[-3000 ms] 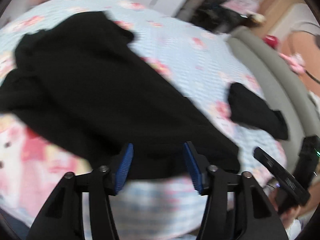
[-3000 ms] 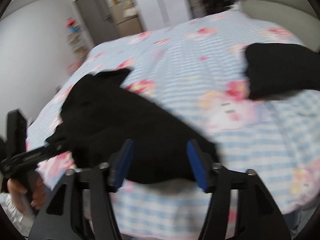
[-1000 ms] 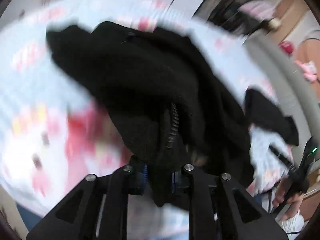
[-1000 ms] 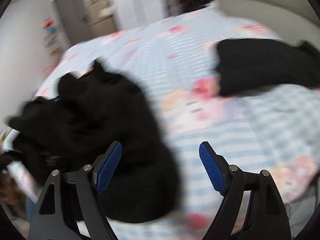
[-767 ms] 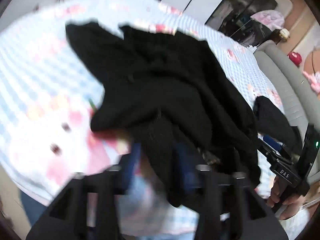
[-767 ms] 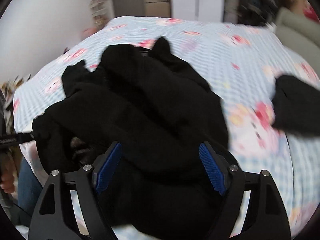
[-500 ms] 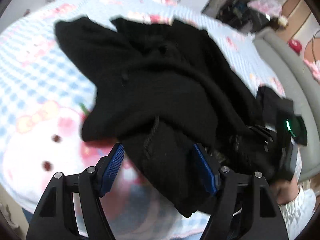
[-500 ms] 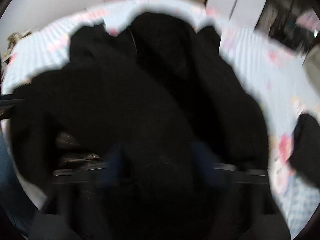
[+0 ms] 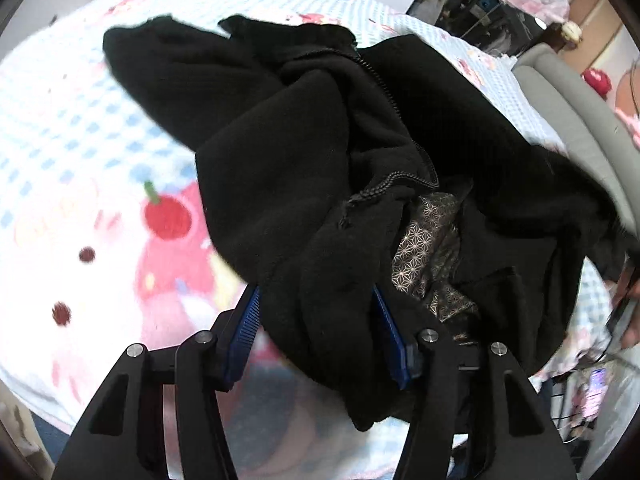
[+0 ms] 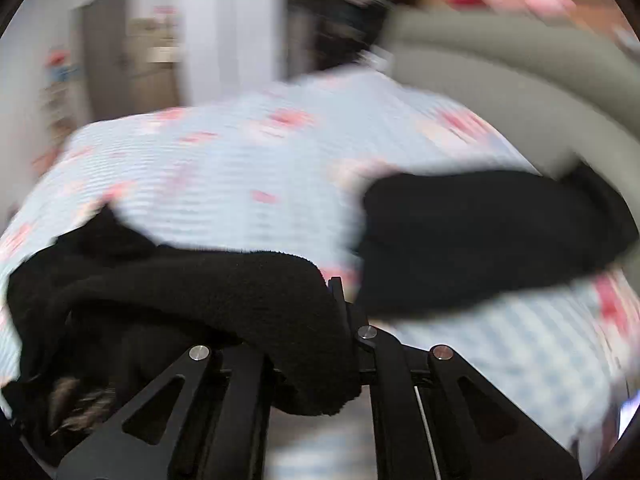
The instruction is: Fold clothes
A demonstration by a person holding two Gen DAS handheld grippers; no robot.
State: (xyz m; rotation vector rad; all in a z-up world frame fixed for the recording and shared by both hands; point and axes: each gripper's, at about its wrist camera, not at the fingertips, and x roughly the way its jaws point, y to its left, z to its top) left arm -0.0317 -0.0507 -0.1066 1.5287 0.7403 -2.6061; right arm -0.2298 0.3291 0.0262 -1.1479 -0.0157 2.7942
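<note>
Left gripper (image 9: 316, 332): jaws closing, a thick fold of the jacket (image 9: 360, 152) hanging between the blue pads (image 9: 244, 328); whether the pads press the cloth yet cannot be told.
Right gripper (image 10: 320, 320): clenched on a fleece edge of the jacket (image 10: 224, 292), which drapes over its fingers and hides the tips.
Jacket: black fleece with a zipper (image 9: 384, 84), crumpled on the bed (image 9: 80, 120) straight ahead of the left gripper and reaching away to its upper right; a patterned lining (image 9: 428, 248) shows just right of the left gripper's right pad.
Jacket from the right wrist: bunched low and to the left of the right gripper, a flap over its middle.
Second garment (image 10: 480, 236): dark, lying ahead and to the right of the right gripper, apart from the jacket, beside the grey headboard (image 10: 520, 68).
Bed cover: pale blue check with pink and red cartoon prints, an apple (image 9: 168, 216) left of the left gripper's fingers.
Person: a blurred hand (image 9: 630, 312) at the far right of the left wrist view.
</note>
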